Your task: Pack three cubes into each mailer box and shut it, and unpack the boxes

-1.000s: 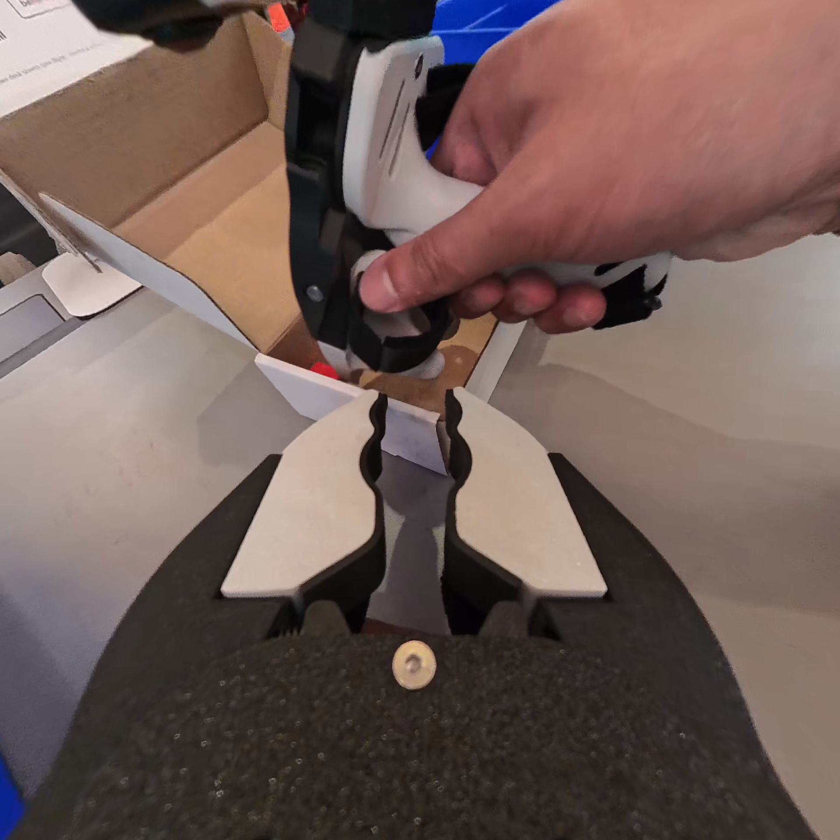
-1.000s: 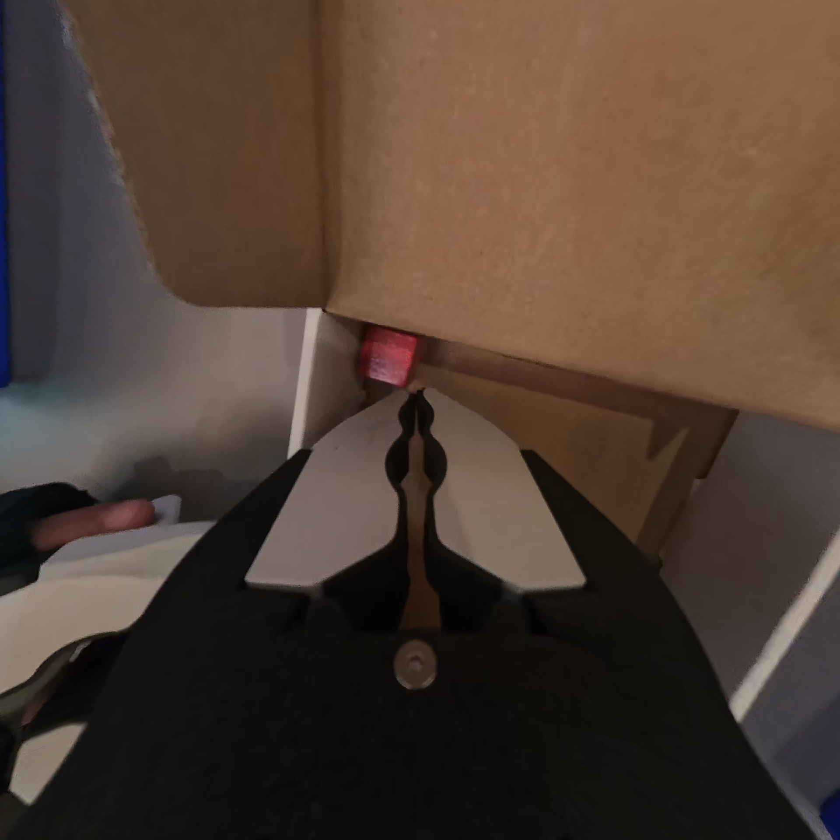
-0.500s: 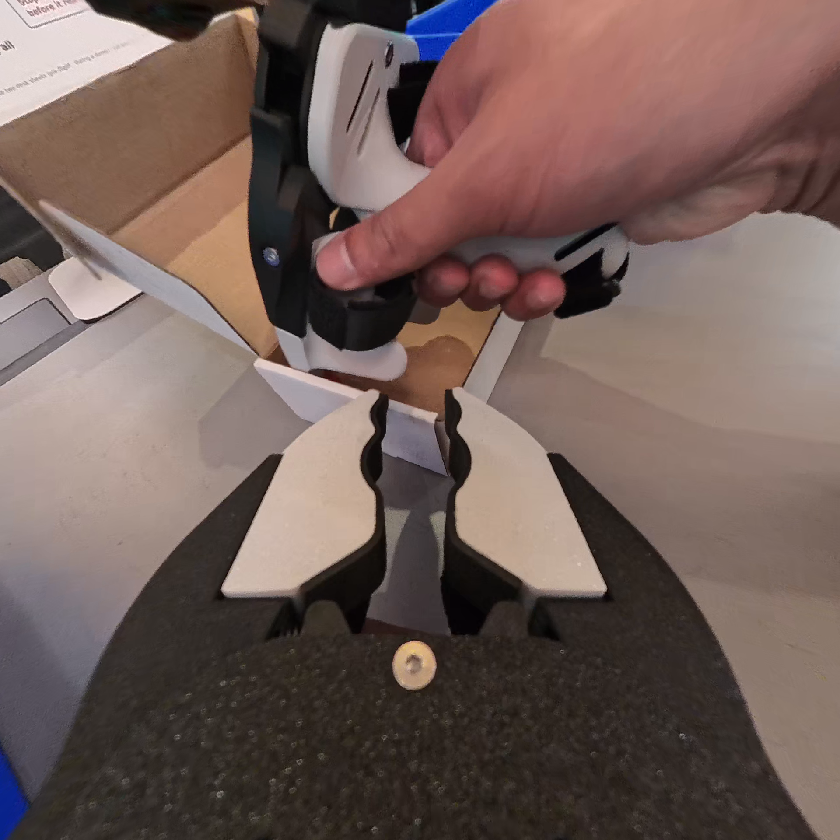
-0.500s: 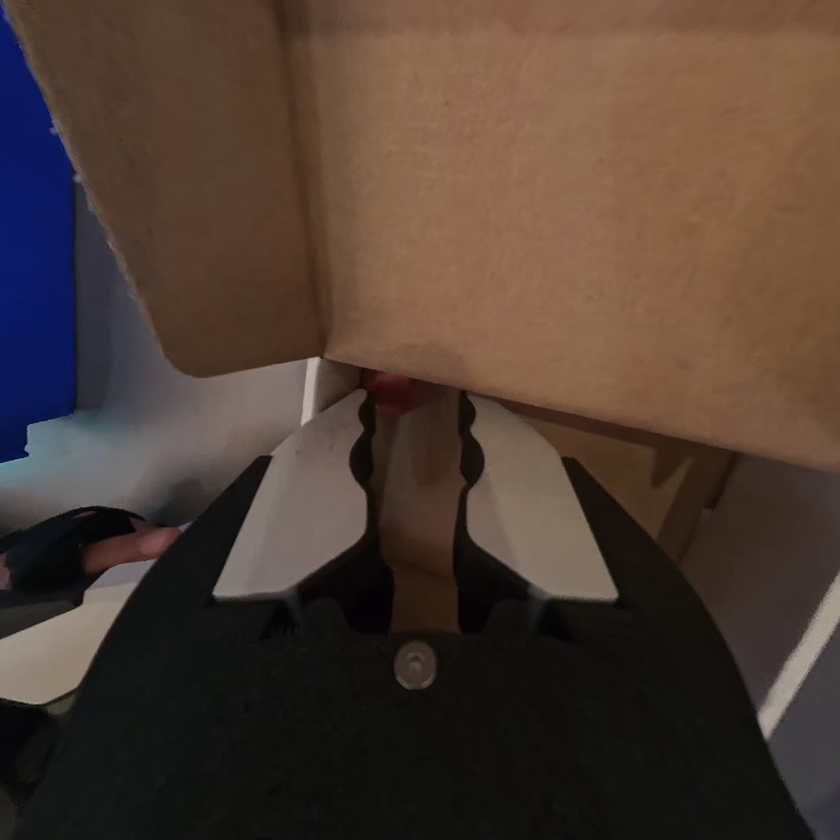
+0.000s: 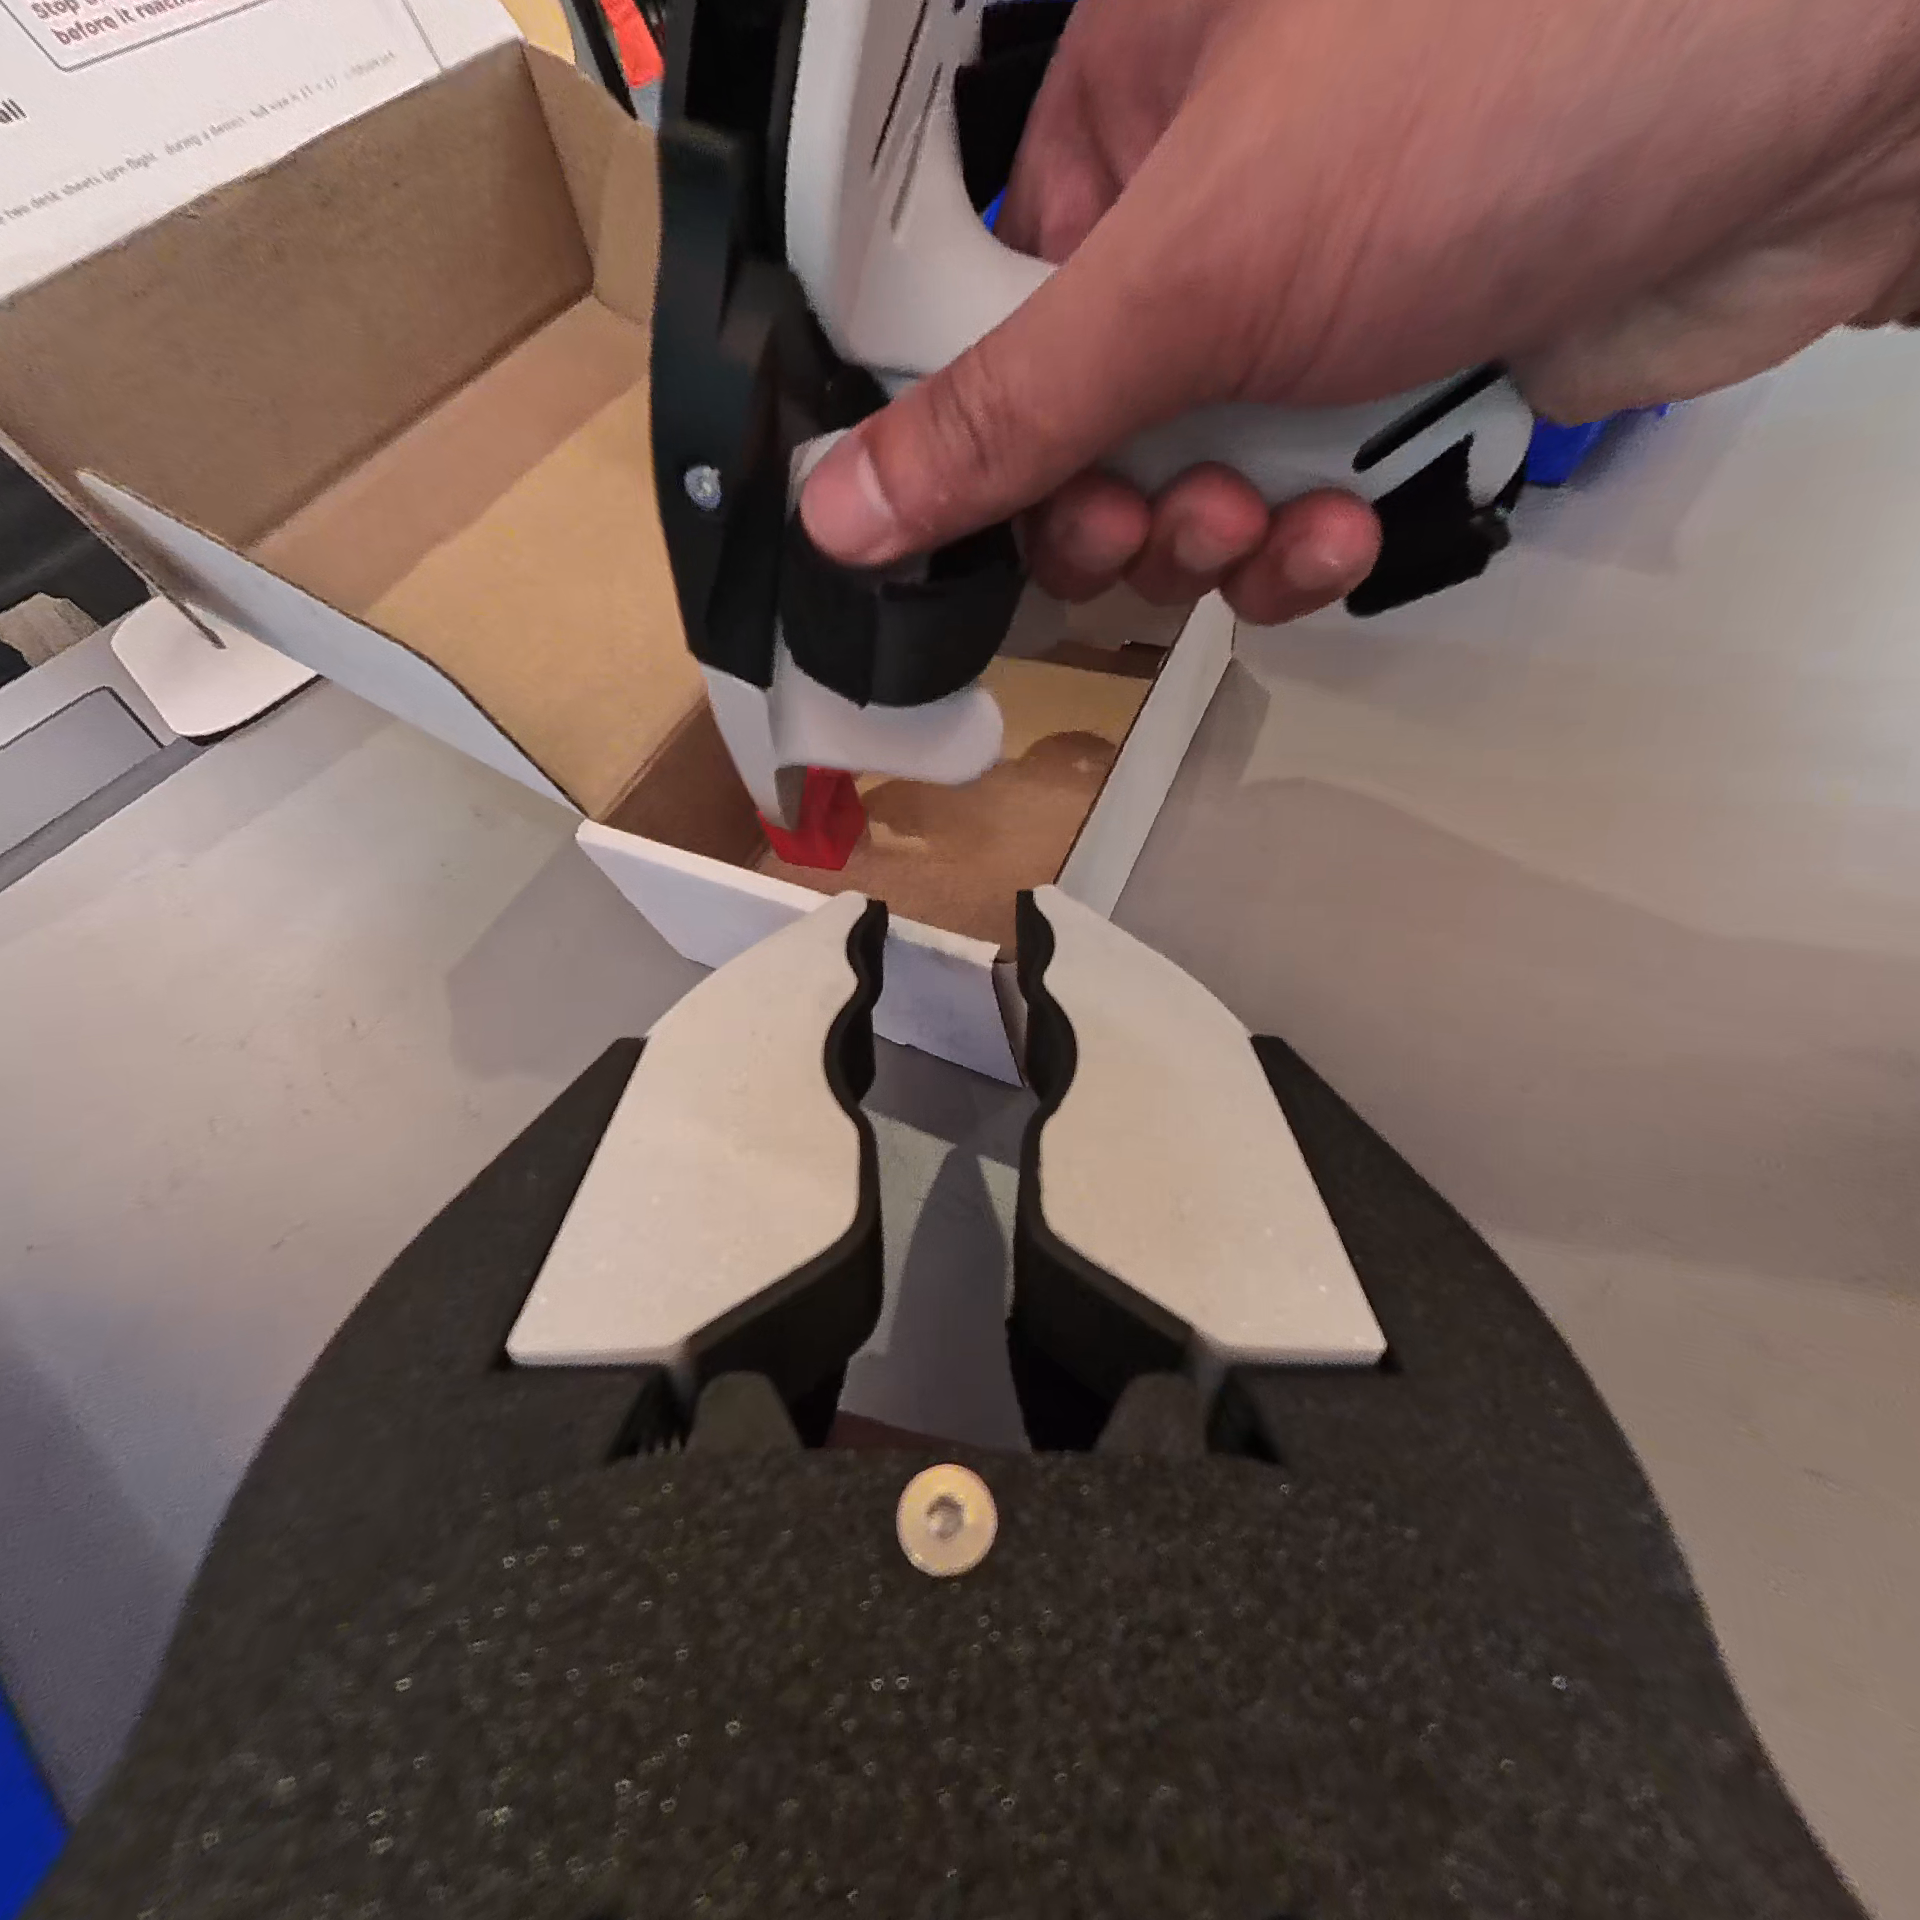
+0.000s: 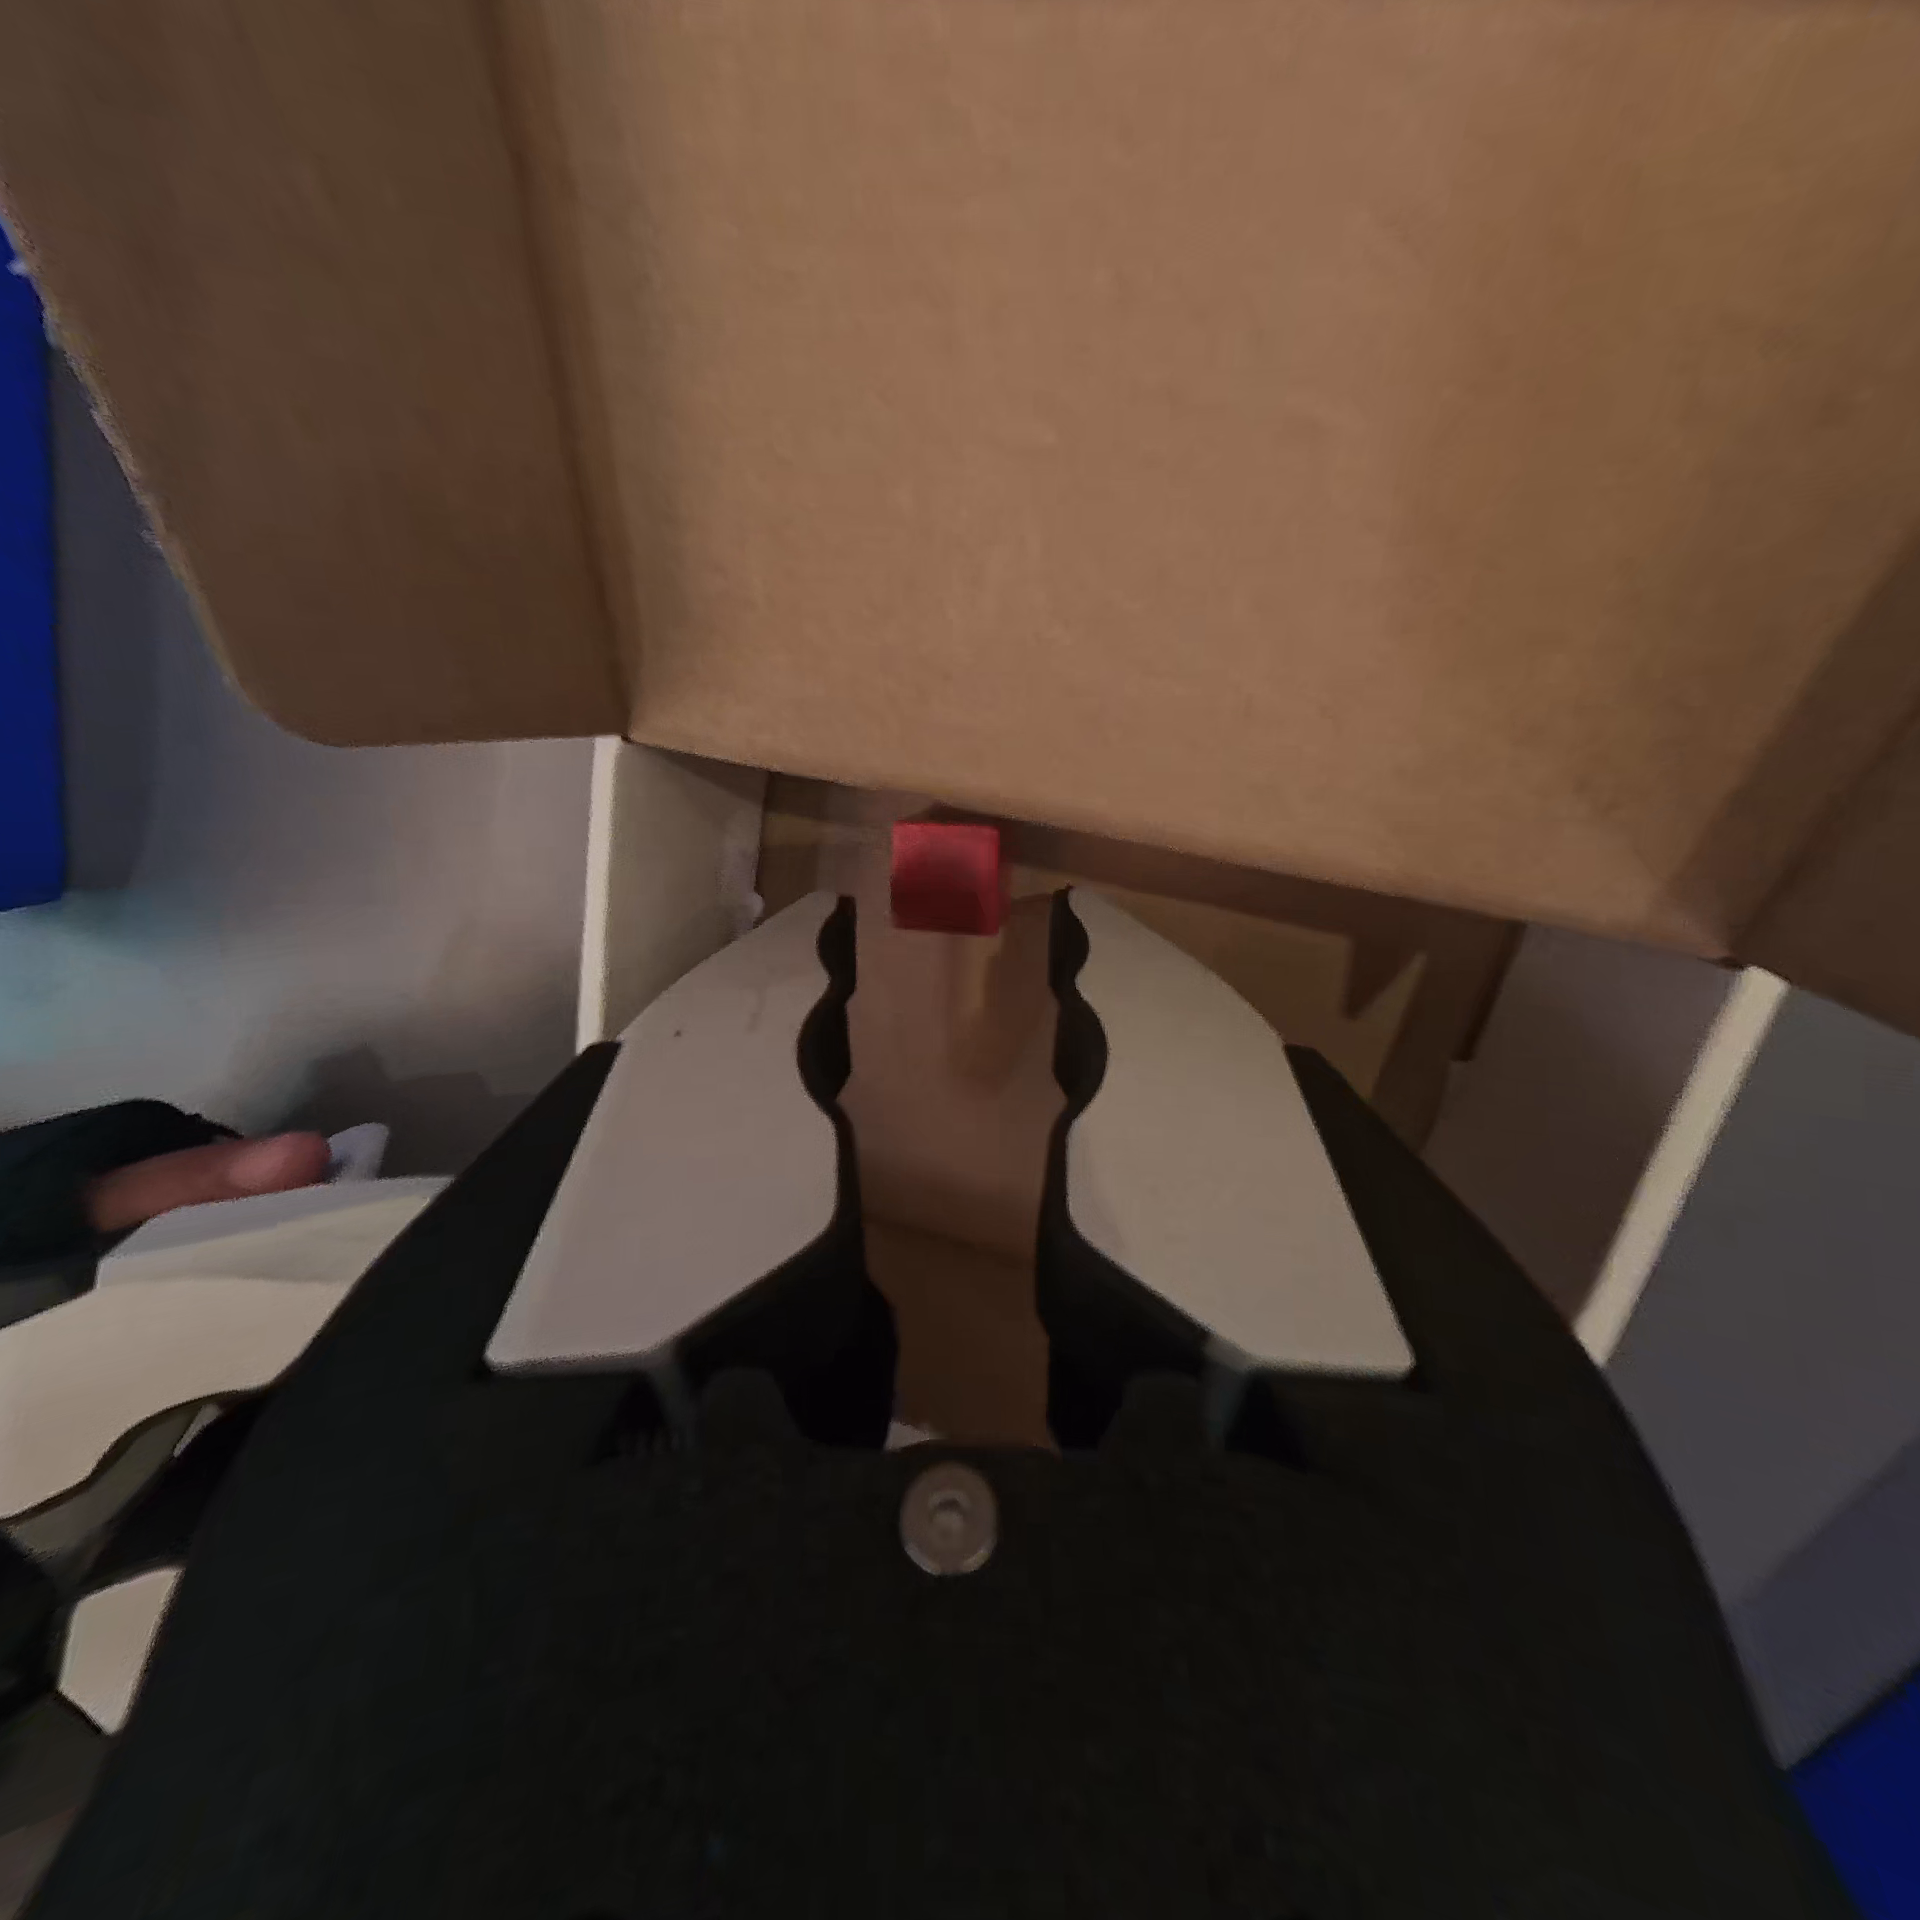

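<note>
An open white mailer box (image 5: 665,894) with a brown inside stands on the grey table. One red cube (image 5: 821,821) lies on its floor near the front corner. My left gripper (image 5: 951,914) is open and empty, its tips at the box's near corner outside the front wall. My right gripper (image 5: 805,795), held by a hand, reaches down into the box beside the cube. In the right wrist view my right gripper (image 6: 951,909) is open, with the red cube (image 6: 945,878) just ahead of the tips, under the raised brown lid (image 6: 1143,416).
The grey table (image 5: 1558,1039) spreads around the box. A blue bin (image 5: 1595,436) shows behind the hand. The box's white side flap (image 5: 208,675) lies on the table at the left. The hand on the left gripper (image 6: 260,1164) shows at the right wrist view's left edge. My hands' fingertips stand some 9 cm from each other. The raised brown lid (image 6: 1143,416) lies some 8 cm from my right tips, 15 cm from my left tips. Look for it in the left wrist view (image 5: 583,532) too.
My right gripper has gone from shut to open inside the box. The red cube now lies centred ahead of its tips. My left gripper has stayed in place.
</note>
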